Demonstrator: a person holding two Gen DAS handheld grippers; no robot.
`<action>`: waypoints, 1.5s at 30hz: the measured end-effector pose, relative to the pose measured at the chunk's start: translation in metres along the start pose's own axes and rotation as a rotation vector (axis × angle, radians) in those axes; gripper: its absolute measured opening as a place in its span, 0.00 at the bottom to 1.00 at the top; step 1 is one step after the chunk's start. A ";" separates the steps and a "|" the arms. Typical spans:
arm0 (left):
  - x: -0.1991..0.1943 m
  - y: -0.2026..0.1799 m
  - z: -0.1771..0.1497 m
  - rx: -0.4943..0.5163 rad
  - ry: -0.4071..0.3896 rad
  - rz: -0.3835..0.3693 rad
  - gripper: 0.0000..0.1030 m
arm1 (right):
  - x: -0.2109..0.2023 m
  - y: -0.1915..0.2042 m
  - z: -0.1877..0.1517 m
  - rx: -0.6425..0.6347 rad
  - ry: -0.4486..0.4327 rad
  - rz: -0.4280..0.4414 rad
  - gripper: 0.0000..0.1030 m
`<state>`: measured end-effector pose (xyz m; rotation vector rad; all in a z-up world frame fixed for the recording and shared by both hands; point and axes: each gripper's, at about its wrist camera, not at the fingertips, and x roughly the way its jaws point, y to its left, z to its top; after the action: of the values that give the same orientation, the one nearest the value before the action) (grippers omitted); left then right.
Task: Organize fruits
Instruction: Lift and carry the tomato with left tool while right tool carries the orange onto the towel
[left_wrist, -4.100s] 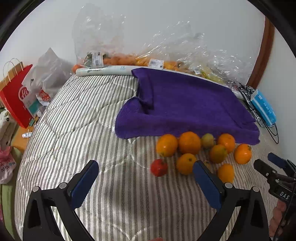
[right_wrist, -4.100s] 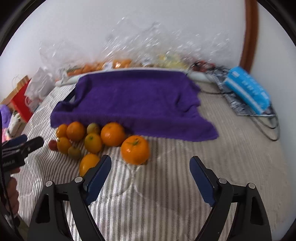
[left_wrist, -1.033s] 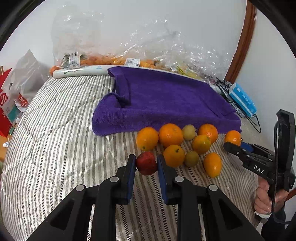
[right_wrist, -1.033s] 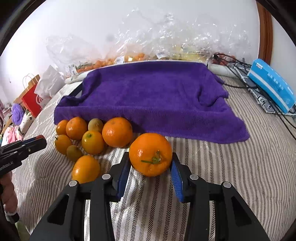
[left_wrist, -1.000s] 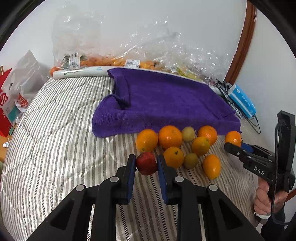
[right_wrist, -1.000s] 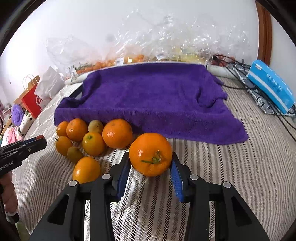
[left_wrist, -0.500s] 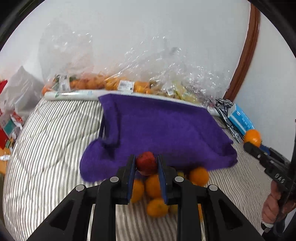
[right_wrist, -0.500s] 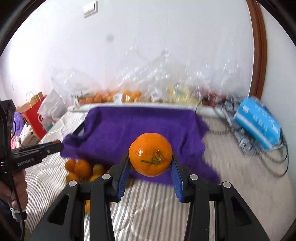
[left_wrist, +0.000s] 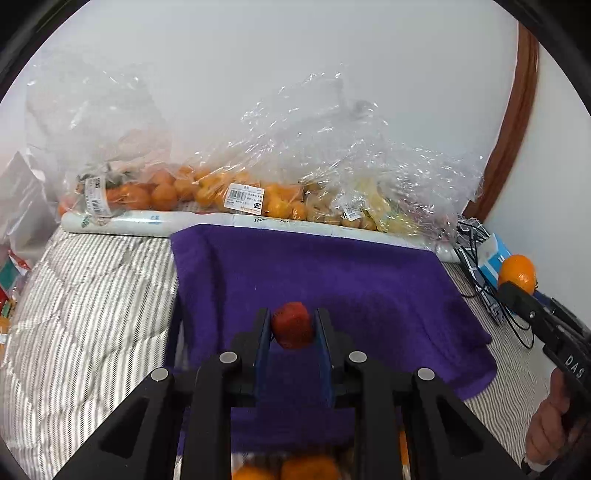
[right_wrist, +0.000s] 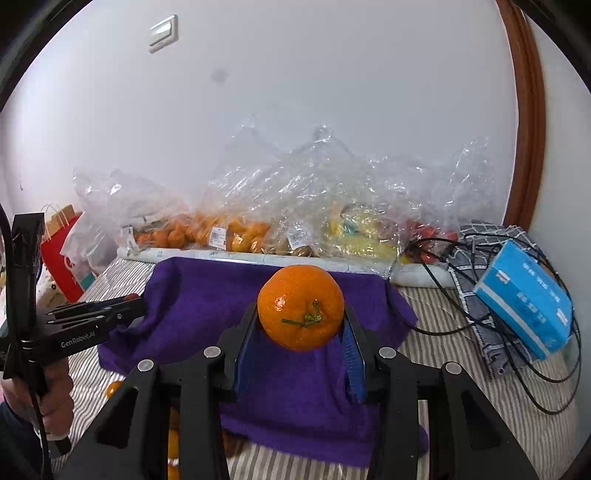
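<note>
My left gripper (left_wrist: 291, 326) is shut on a small red fruit (left_wrist: 291, 325) and holds it in the air above the purple towel (left_wrist: 332, 280). My right gripper (right_wrist: 301, 325) is shut on a large orange (right_wrist: 301, 306), also held over the purple towel (right_wrist: 207, 295). The orange also shows at the right of the left wrist view (left_wrist: 517, 273). A few loose oranges (left_wrist: 288, 470) lie on the striped bed below my left gripper, mostly hidden by it.
Clear plastic bags of oranges and other fruit (left_wrist: 240, 192) line the wall behind the towel. A blue box (right_wrist: 524, 302) and black cables (right_wrist: 480, 258) lie at the right. A red paper bag (right_wrist: 59, 251) stands at the left.
Both grippers have lifted their fruit off the bed and moved forward over the purple towel. The loose oranges have dropped to the bottom edge of both views.
</note>
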<state>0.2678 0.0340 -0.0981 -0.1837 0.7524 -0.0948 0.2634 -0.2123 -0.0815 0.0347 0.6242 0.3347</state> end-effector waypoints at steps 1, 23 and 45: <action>0.004 0.000 0.000 -0.002 0.002 0.000 0.22 | 0.005 -0.001 -0.001 0.002 0.001 -0.003 0.41; 0.049 0.002 -0.022 0.013 0.072 0.008 0.22 | 0.062 -0.024 -0.026 0.066 0.139 -0.014 0.41; 0.054 0.004 -0.023 0.007 0.094 0.028 0.27 | 0.081 -0.002 -0.037 0.004 0.207 0.003 0.43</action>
<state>0.2909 0.0267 -0.1516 -0.1624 0.8483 -0.0795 0.3038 -0.1908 -0.1572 0.0044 0.8294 0.3420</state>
